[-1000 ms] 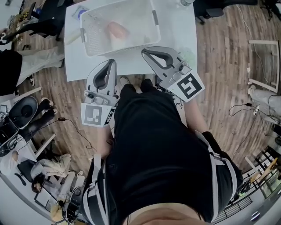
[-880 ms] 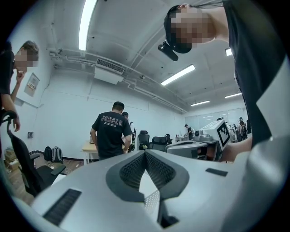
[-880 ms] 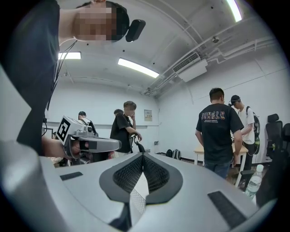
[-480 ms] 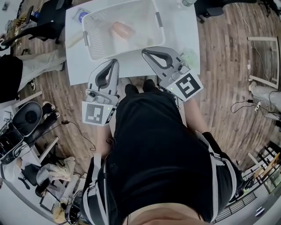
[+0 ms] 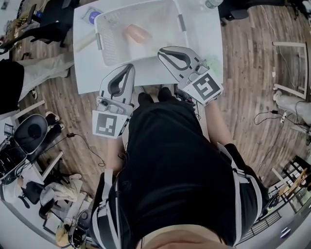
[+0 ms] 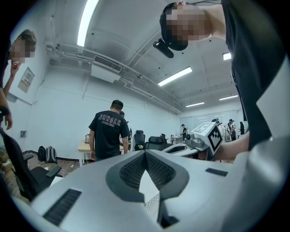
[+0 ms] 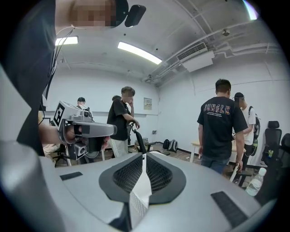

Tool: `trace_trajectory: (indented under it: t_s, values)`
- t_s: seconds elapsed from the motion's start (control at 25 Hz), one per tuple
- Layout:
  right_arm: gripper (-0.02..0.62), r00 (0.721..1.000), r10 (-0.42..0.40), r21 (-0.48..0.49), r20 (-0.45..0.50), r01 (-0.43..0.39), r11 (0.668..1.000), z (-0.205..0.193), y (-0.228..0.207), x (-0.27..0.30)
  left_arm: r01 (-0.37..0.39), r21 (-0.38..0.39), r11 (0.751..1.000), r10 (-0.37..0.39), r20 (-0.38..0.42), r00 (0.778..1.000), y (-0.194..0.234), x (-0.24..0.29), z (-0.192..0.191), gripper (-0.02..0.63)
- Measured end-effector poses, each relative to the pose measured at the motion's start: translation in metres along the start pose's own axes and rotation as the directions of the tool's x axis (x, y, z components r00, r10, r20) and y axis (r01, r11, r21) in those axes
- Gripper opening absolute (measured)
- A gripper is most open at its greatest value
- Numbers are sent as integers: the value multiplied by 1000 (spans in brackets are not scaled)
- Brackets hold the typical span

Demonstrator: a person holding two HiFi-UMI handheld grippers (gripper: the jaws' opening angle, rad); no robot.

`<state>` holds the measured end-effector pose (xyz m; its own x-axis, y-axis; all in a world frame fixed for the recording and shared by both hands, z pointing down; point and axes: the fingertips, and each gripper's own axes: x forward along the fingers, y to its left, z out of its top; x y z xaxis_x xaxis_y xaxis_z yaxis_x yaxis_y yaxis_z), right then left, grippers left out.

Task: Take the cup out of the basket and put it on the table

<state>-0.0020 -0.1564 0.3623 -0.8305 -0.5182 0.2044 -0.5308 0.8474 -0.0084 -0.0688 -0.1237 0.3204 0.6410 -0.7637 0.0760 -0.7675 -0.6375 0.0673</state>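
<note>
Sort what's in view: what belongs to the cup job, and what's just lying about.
Job: cup, lying in the basket; table; left gripper and right gripper, both shut and empty.
Lying about: bottle at the table's far corner; blue-marked item beside the basket; office chair on the floor.
</note>
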Motion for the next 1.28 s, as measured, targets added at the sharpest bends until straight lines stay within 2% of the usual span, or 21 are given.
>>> trace_trajectory:
  t_s: [0.24,0.56,0.72,0.96,1.28]
  values:
    - [20,999,24,-43,-44,-26,999,-3,-5,21,-3,-2,1000,3,-5,1000,10,-3,-2,18]
    - [21,988,24,-88,-154,-37,995,-20,-18,57,25,-1,1000,-25,12,1000,20,-6,0,18]
    - [68,978,28,-120,-208,-54,991,-28,-28,74,22,-11,1000,-22,-11,1000,24,-8,-4,19]
    - [91,969,33,-145,-246,-70,987,-33,-37,96,14,-20,1000,-14,-20,1000,29,-10,-5,20]
    - [104,943,40,-166,-331,-100,981,-57,-51,134,0,-26,1000,-1,-15,1000,49,-16,-6,19]
